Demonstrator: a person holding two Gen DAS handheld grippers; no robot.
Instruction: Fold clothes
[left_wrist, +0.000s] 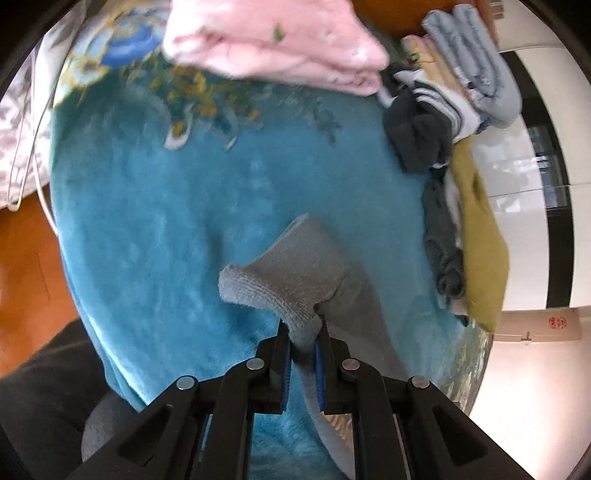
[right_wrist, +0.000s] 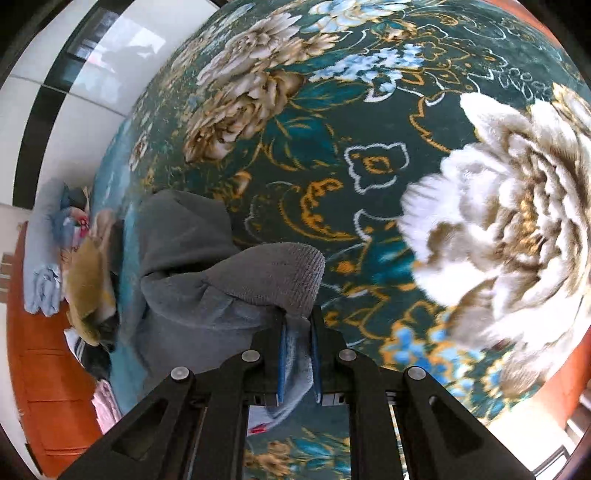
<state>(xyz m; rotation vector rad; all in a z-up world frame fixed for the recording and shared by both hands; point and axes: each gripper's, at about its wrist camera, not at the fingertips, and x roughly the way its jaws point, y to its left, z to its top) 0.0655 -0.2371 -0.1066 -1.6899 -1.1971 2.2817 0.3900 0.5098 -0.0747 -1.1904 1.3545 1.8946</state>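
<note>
A grey knitted garment (left_wrist: 295, 266) with a ribbed cuff hangs over a teal plush blanket (left_wrist: 166, 240). My left gripper (left_wrist: 302, 325) is shut on its ribbed edge, the cloth bunched between the blue-padded fingers. In the right wrist view the same grey garment (right_wrist: 192, 258) drapes down to the left, and my right gripper (right_wrist: 297, 317) is shut on another ribbed edge of it, held above the flowered part of the blanket (right_wrist: 369, 166).
A folded pink cloth (left_wrist: 273, 40) lies at the blanket's far end. A heap of clothes lies along the right edge: dark and striped pieces (left_wrist: 424, 122), a mustard garment (left_wrist: 480, 240) and folded light-blue cloth (left_wrist: 476, 59). An orange wooden floor (left_wrist: 26, 251) lies beyond.
</note>
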